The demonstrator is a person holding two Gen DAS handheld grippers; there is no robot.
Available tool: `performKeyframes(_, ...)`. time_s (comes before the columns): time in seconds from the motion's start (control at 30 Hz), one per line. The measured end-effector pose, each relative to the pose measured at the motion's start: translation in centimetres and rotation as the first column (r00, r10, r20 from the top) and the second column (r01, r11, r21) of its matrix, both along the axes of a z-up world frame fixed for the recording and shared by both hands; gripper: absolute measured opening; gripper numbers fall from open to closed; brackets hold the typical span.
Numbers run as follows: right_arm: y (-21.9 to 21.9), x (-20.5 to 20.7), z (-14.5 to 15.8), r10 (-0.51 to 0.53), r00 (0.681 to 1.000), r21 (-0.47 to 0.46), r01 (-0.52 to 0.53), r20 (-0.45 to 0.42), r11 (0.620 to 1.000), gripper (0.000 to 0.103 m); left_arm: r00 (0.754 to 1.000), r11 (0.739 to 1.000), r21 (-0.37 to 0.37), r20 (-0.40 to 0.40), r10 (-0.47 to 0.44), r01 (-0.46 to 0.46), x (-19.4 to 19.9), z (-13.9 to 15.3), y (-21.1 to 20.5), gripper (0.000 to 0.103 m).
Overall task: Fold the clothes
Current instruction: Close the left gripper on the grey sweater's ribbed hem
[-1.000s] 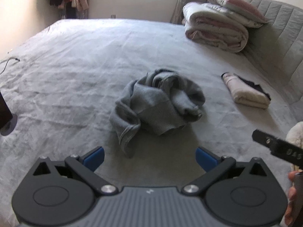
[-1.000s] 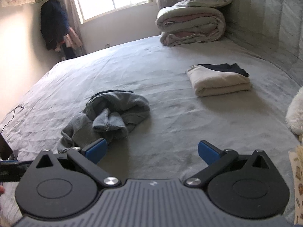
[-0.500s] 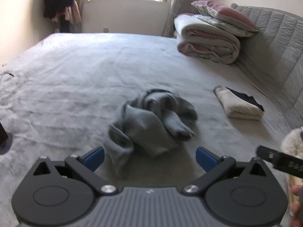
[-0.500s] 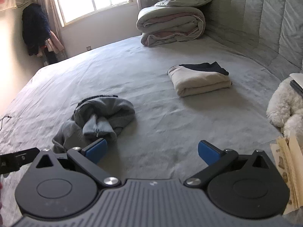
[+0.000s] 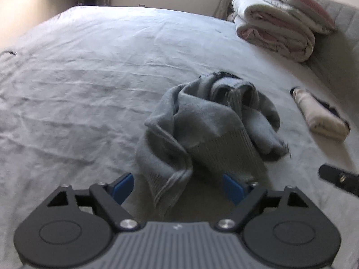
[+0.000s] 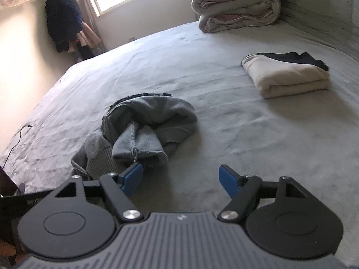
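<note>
Grey garment (image 5: 208, 132) — between left gripper (image 5: 177, 187) pads

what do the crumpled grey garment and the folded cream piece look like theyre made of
Grey garment: looks like a soft fleecy knit, matte, with a ribbed band at its hem. Folded cream piece: seems a thick, plush fabric, matte, with rounded fold edges; exact fibre unclear.
</note>
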State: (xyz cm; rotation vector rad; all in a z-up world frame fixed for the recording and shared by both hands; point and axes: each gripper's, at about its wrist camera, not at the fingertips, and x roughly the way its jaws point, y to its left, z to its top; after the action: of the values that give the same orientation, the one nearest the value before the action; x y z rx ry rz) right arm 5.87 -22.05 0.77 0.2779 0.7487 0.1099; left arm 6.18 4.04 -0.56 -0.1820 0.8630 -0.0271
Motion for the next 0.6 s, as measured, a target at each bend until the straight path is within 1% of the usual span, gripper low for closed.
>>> performKeyframes(0.1,0.3,0.5,-0.3,0.018,1.0,-0.01,-0.018,0.003,1.0,0.079,0.999,0.999,-0.028,0.019,-0.031,0.032,0.6,-0.5,-0.7,0.084)
performKeyframes(0.23,-0.1,1.2,-0.8,0.019,1.0,-0.003,-0.019,0.006,1.0,0.079,0.994,0.995,-0.036,0.057,-0.089,0.091,1.0,-1.0,-2.6,0.083)
performKeyframes(0.47,-2.6,1.4,-1.8,-0.023,0.999,0.104,0.026,-0.03,0.994,0.079,0.983,0.989,-0.021,0.115,-0.145,0.148,1.5,-1.4,-5.6,0.082)
performKeyframes(0.6,-3.6,1.2,-2.4,-0.009,0.997,0.182,0.023,-0.079,0.983,0.08,0.981,0.99,0.024,0.139,-0.138,0.136,1.5,-2.3,-6.6,0.082)
